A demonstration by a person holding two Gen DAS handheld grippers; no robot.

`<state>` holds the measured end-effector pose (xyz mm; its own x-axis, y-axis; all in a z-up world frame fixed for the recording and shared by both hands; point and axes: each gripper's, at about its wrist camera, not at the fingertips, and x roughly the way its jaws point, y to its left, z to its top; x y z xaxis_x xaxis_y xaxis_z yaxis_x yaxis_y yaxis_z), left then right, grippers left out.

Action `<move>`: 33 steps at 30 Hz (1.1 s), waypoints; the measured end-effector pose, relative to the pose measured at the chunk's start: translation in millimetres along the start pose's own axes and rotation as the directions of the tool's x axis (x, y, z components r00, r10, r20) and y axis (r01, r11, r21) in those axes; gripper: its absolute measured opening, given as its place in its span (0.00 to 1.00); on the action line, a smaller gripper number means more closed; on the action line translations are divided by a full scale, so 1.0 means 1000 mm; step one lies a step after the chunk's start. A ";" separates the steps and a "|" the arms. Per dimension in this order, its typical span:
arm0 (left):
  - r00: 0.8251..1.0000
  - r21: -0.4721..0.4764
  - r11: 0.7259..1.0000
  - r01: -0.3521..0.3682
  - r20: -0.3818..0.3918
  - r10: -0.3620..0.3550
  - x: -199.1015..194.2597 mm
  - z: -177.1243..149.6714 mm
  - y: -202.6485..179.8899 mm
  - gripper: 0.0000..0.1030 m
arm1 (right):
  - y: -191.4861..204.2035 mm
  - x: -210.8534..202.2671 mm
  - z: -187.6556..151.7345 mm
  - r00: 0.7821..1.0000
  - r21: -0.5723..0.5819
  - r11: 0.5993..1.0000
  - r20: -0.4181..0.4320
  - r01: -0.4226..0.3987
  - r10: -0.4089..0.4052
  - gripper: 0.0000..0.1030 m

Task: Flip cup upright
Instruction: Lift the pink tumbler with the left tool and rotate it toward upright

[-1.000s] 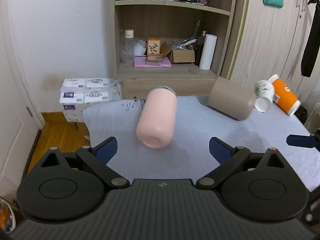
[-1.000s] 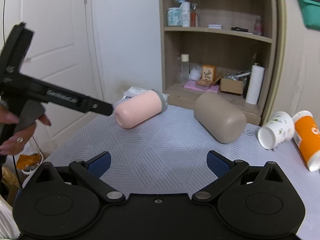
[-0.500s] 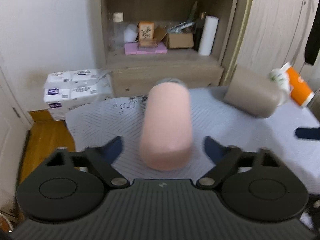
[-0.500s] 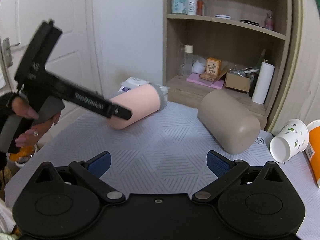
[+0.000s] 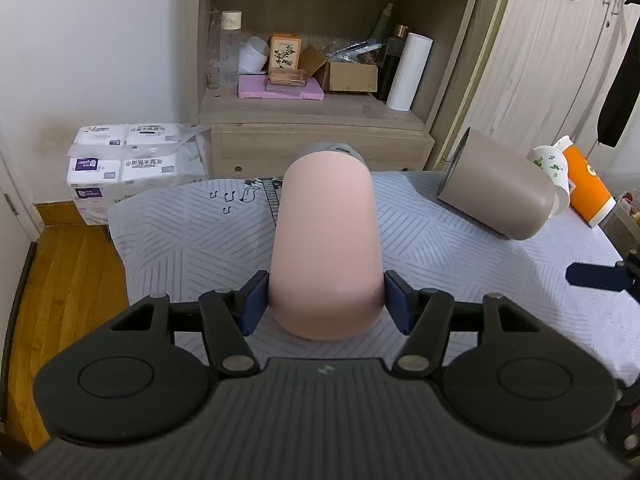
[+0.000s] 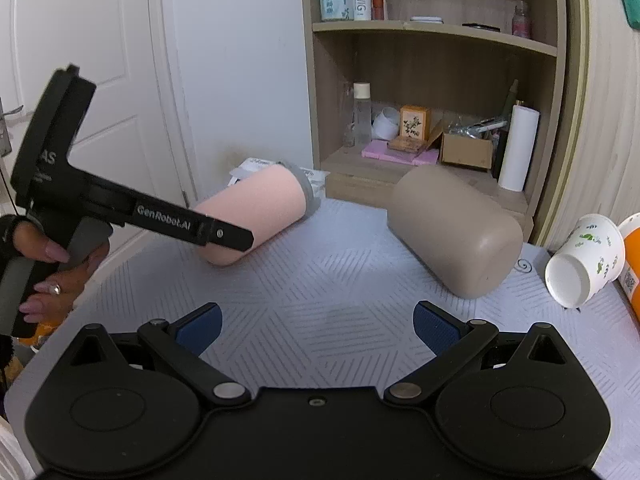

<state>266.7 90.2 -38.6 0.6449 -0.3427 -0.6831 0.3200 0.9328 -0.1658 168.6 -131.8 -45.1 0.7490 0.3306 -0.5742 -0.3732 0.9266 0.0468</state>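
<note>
Left wrist view: pink cup (image 5: 326, 248) lying on its side on the table (image 5: 192, 240), grey-lidded end pointing away toward the shelf, rounded base nearest the camera. Left hand-held gripper (image 5: 325, 304) straddling the base end, blue pads (image 5: 253, 303) right against both flanks; contact looks made, firmness of the pinch not certain. Step judged: grasp at the base, flip not yet begun. Next move likely calls for a firm squeeze, then a lift and a swing that brings the base down and the lid end up, with care that the smooth round wall does not slip or roll.

Further right in the same view: tan cup (image 5: 500, 188) on its side, then white printed paper cup (image 5: 554, 168) and orange cup (image 5: 586, 188), all tipped over near the far right edge.

Right wrist view: left hand-held gripper reaching in from the left over the pink cup (image 6: 256, 212). Right hand-held gripper (image 6: 318, 330) spread wide, nothing between the fingers, hovering above bare table, well apart from the tan cup (image 6: 452, 228).
</note>
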 end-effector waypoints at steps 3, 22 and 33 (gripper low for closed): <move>1.000 0.007 1.000 0.004 -0.011 -0.004 -0.004 0.000 -0.003 0.58 | 0.000 0.000 -0.003 1.000 -0.003 1.000 -0.010 -0.004 0.004 1.00; 0.969 0.003 0.988 0.152 -0.196 -0.149 -0.042 -0.029 -0.084 0.58 | -0.016 -0.048 -0.034 0.997 0.021 0.998 -0.050 -0.061 0.062 1.00; 0.927 0.032 0.976 0.217 -0.321 -0.195 -0.036 -0.038 -0.132 0.58 | -0.029 -0.072 -0.050 0.994 0.072 0.993 -0.056 -0.090 0.094 1.00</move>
<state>175.1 -16.3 -19.0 0.3124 -0.4638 -0.8290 0.4739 0.8324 -0.2871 98.3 -191.1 -46.0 0.6789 0.4054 -0.6122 -0.3986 0.9037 0.1563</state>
